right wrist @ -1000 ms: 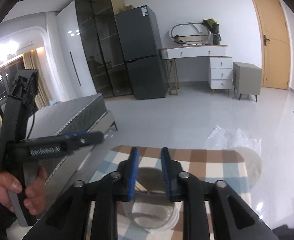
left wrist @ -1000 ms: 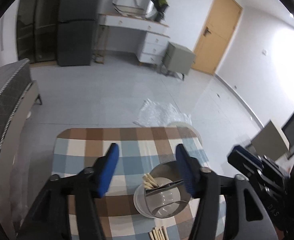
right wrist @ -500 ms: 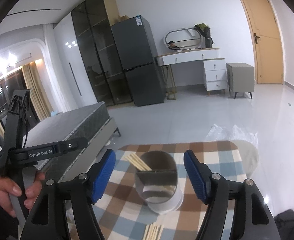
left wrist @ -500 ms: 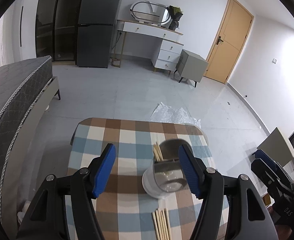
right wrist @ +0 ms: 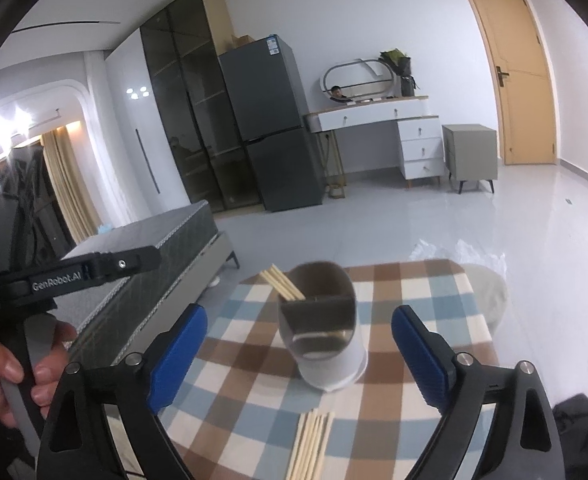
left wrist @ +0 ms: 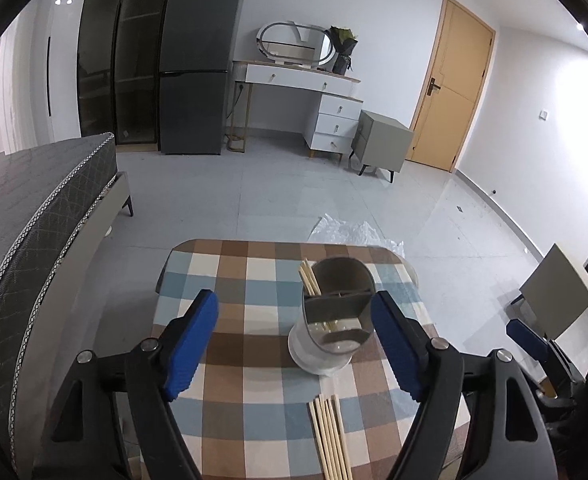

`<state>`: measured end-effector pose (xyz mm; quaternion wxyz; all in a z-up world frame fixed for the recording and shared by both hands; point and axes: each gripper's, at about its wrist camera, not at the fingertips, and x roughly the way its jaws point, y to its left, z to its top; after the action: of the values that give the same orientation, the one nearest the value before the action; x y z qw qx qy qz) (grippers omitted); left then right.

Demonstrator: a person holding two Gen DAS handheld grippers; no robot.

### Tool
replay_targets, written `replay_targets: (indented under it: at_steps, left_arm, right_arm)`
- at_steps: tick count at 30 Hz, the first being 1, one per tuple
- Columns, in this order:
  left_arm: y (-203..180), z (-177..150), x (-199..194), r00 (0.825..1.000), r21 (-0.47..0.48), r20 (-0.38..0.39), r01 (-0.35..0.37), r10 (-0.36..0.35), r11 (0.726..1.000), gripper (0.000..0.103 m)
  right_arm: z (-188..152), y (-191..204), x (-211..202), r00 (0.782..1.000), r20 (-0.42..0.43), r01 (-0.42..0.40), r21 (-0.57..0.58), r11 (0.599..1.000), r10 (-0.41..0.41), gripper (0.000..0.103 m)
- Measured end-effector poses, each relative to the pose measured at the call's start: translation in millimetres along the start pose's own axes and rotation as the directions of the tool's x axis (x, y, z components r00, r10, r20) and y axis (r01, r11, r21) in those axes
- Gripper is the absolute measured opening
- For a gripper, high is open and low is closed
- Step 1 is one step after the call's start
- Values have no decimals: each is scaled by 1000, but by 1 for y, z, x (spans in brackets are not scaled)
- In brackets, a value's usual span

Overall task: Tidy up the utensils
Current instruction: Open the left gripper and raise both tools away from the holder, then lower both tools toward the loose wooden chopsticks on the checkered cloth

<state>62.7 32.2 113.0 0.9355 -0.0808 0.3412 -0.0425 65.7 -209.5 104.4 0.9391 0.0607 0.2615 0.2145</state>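
left gripper (left wrist: 294, 344) spread, empty | right gripper (right wrist: 299, 348) spread, empty | chopstick holder (left wrist: 336, 318) mid-worktop (left wrist: 230, 280), some chopsticks inside | loose chopsticks (left wrist: 330, 436) at holder's 6 o'clock | step: between picks | next: likely pinch the loose bundle

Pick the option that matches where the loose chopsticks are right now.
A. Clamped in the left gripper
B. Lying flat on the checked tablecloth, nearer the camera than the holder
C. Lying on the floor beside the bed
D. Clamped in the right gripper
B: the loose chopsticks lie flat on the checked tablecloth, in front of the holder; both the left gripper and the right gripper are open and empty.
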Motion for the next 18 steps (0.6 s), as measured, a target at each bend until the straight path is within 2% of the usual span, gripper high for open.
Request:
replay_targets:
  at_steps: [3,6,9,18]
  left_arm:
    - [-1,-9,0,1000,6,-6,-10,10,1000,76]
    - [0,-20,-2,999,18,-12,-45,45,999,83]
    - [1,-32,0,997,25,-15,-70,70,997,83]
    - [6,-68,15,995,-1,-71,-73,73,997,83]
  right_arm:
    - [-16,-1,-4,1000,-9,25,3,1000,-25,102]
    - [-33,-5,-5,999,-23,38,32,999,-37,103]
    - [-49,-8,-3,998,-45,51,40,998,-50,103]
    - [-82,-16,1,993,-79,90,45,995,-86,103]
